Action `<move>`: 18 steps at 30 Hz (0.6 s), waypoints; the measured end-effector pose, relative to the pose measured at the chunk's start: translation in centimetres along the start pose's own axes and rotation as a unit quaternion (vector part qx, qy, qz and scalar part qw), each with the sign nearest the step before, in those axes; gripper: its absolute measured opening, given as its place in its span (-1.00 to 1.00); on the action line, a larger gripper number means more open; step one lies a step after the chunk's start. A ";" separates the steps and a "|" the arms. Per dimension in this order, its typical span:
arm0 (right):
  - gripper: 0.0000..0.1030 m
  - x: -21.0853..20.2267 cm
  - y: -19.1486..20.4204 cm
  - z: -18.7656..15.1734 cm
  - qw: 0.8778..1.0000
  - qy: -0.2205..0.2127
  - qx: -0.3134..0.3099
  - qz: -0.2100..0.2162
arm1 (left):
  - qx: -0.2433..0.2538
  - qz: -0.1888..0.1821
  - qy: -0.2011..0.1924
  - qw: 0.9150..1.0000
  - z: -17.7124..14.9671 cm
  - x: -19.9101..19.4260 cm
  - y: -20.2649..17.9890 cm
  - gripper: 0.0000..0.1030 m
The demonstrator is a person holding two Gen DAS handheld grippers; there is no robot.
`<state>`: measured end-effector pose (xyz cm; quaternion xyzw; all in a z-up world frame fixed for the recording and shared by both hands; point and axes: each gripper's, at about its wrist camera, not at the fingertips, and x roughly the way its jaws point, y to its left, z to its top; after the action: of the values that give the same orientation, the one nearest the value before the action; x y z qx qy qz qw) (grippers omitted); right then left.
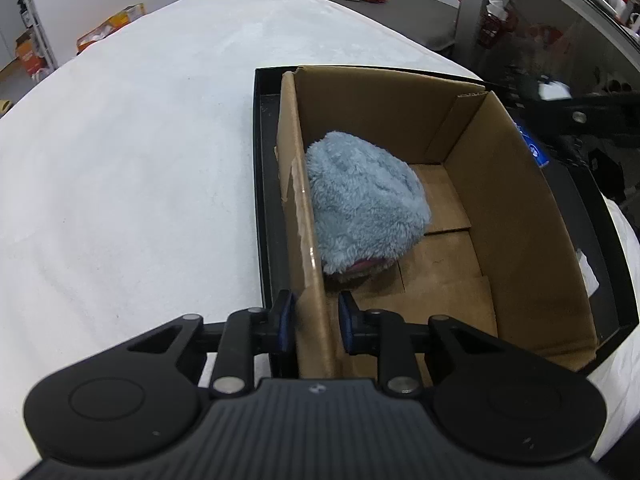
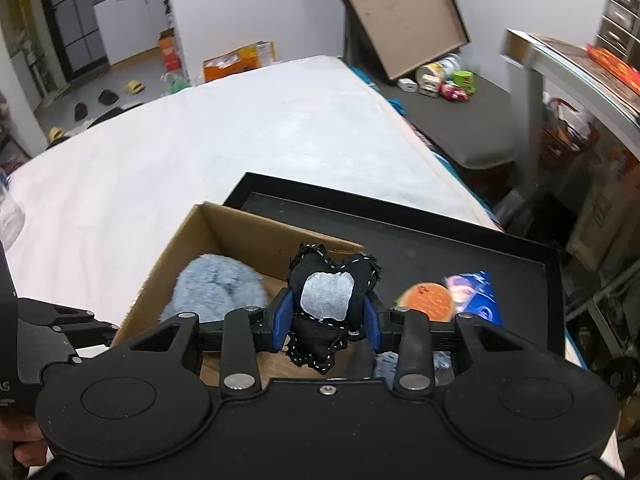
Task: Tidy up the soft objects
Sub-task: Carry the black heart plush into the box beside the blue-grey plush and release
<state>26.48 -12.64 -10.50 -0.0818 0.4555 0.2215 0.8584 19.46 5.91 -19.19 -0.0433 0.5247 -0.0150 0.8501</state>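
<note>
A black toy (image 2: 326, 312) with a silver patch is being pinched between the blue-padded fingers (image 2: 282, 316) of the right gripper (image 2: 327, 320) and is being held over the near part of the box (image 2: 168, 248). The box's left wall (image 1: 308, 248) is being straddled by the fingers (image 1: 285, 322) of the left gripper (image 1: 316, 322), which are being kept apart on either side of the cardboard; whether it is being squeezed cannot be told. A blue fluffy toy (image 1: 364, 208) is lying inside the box against that wall. The box is being carried in a black tray (image 2: 440, 240) at the bed's (image 1: 140, 152) right edge, beside an orange disc (image 2: 430, 300) and a blue packet (image 2: 478, 296).
</note>
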 end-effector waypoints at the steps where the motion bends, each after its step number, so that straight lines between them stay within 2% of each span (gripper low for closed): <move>1: -0.29 0.2 0.4 0.1 1.000 0.002 -0.003 -0.001 | -0.002 -0.002 0.003 1.000 0.0 0.0 0.2 -0.63; 5: -0.27 1.2 1.6 0.3 1.000 0.011 -0.019 -0.006 | -0.008 -0.011 0.011 1.000 0.2 0.0 0.7 -0.65; 9: -0.14 2.2 2.5 0.2 0.999 0.020 -0.039 -0.030 | -0.009 -0.003 0.013 1.000 0.4 0.1 0.4 -0.66; 12: -0.12 2.2 3.0 0.2 0.997 0.018 -0.055 -0.053 | -0.012 -0.006 0.012 1.000 0.4 0.2 0.5 -0.66; 18: -0.07 1.4 2.8 -0.3 0.997 0.017 -0.044 -0.066 | -0.007 -0.012 0.016 1.000 0.5 0.2 0.9 -0.64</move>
<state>25.66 -9.86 -11.66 -0.1536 0.4530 0.1826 0.8590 19.96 6.81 -19.18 -0.0552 0.5380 -0.0228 0.8408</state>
